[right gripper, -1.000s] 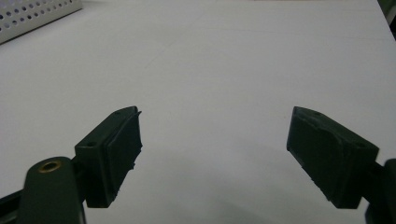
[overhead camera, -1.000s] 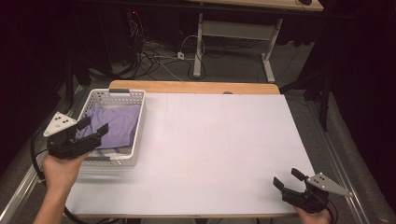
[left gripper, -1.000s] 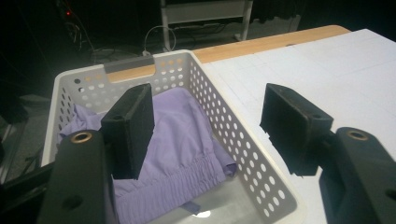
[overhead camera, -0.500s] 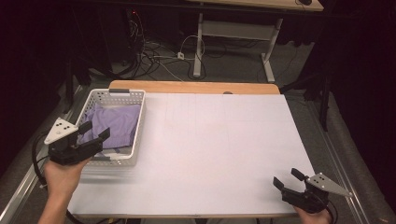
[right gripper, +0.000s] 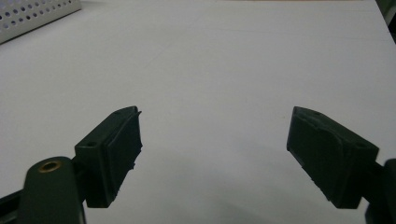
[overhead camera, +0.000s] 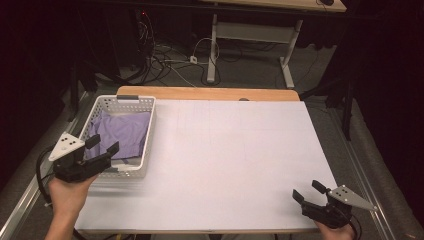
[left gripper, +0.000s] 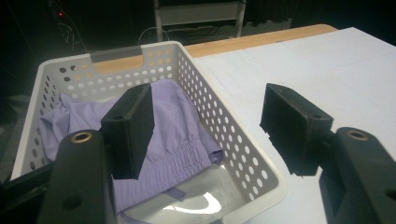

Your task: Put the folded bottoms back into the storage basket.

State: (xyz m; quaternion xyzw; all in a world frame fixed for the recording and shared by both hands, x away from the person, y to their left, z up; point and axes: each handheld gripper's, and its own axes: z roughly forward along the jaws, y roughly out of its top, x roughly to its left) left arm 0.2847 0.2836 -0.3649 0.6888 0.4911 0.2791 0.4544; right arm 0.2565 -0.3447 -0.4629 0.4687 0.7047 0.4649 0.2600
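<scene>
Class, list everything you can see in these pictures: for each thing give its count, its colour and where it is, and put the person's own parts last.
Basket: one, white, perforated, at the left edge of the table.
Garment: one, lilac, crumpled inside the basket.
Table sheet: one, white, covering the tabletop.
Wooden edge: one, light brown, along the far side.
Desk frame: one, white, on the floor beyond the table, with cables beside it.
Left gripper: one, black, jaws open, above the basket's near end.
Right gripper: one, black, jaws open, at the near right corner.
Left hand: one, bottom left.
</scene>
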